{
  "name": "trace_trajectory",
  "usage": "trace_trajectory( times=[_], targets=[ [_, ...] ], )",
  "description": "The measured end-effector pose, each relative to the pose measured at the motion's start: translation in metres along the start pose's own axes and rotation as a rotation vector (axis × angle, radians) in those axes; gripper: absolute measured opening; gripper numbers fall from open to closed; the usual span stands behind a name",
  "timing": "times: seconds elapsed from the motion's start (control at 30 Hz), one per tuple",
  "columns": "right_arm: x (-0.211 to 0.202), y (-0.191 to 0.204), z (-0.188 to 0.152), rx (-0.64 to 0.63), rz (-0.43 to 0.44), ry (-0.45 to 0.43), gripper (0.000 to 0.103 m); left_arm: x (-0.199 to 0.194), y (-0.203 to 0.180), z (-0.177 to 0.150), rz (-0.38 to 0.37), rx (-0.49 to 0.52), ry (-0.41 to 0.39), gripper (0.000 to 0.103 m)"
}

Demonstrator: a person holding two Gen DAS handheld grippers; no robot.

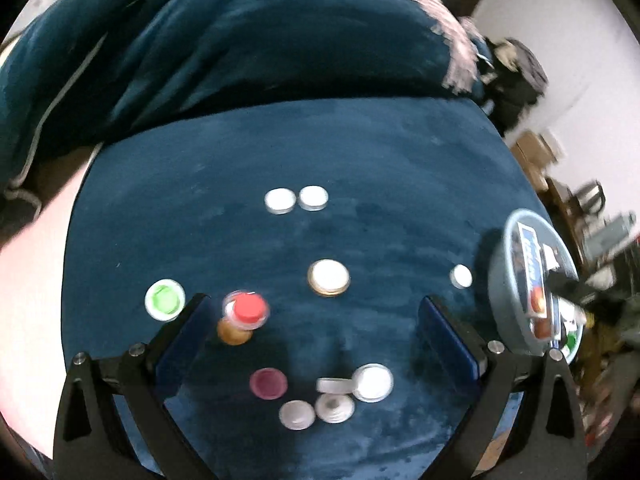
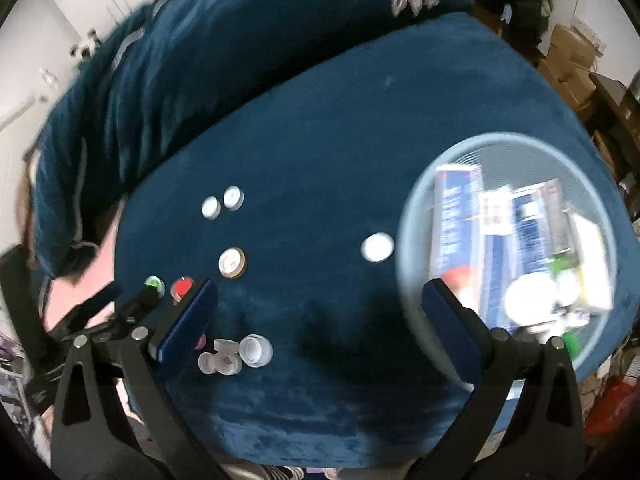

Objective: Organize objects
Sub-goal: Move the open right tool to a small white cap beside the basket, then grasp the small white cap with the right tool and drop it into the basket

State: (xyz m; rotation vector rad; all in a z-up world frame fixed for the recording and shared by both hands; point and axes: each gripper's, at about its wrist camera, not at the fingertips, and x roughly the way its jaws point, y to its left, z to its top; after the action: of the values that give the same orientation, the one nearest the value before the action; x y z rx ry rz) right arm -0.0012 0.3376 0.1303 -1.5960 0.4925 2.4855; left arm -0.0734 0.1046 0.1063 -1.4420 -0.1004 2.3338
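Several bottle caps lie on a blue velvet cushion [image 1: 360, 152]: a red cap [image 1: 249, 309] on an orange one, a green cap [image 1: 165, 300], a gold-rimmed cap [image 1: 329, 277], a maroon cap [image 1: 268, 383], two white caps [image 1: 296, 199] at the back, a lone white cap [image 1: 461, 276] and a white cluster [image 1: 340, 396]. A pale blue round basket [image 2: 408, 216] at the right holds boxes and caps. My left gripper [image 1: 314, 320] is open and empty above the caps. My right gripper [image 2: 320, 304] is open and empty, its right finger over the basket edge.
A blue backrest cushion [image 1: 240, 40] rises behind the seat. Cardboard boxes [image 2: 568, 56] and clutter stand at the right. The left gripper's fingers [image 2: 132, 304] show at the left of the right wrist view. The cushion's front edge [image 2: 320, 440] drops off below.
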Motion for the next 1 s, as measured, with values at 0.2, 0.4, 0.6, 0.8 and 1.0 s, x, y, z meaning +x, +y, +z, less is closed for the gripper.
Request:
trace_trajectory(
  times=[0.2,0.4,0.6,0.8,1.0],
  targets=[
    [0.062,0.037,-0.02,0.085,-0.273,-0.005,0.103,0.017,0.034,-0.015,0.046,-0.037,0.043,0.102],
    [0.103,0.04,-0.017,0.193,-0.374,-0.093,0.101,0.023,0.054,-0.026,0.06,-0.045,0.071,0.102],
    [0.125,-0.003,-0.021,0.433,-0.419,-0.178,0.089,0.026,0.062,-0.032,0.065,-0.051,0.088,0.102],
    [0.143,-0.031,-0.009,0.5,-0.415,-0.172,0.053,0.037,0.067,-0.033,0.066,-0.084,0.12,0.102],
    [0.133,-0.019,-0.007,0.413,-0.404,-0.193,0.03,0.044,0.066,-0.029,0.062,-0.093,0.126,0.102]
  ],
)
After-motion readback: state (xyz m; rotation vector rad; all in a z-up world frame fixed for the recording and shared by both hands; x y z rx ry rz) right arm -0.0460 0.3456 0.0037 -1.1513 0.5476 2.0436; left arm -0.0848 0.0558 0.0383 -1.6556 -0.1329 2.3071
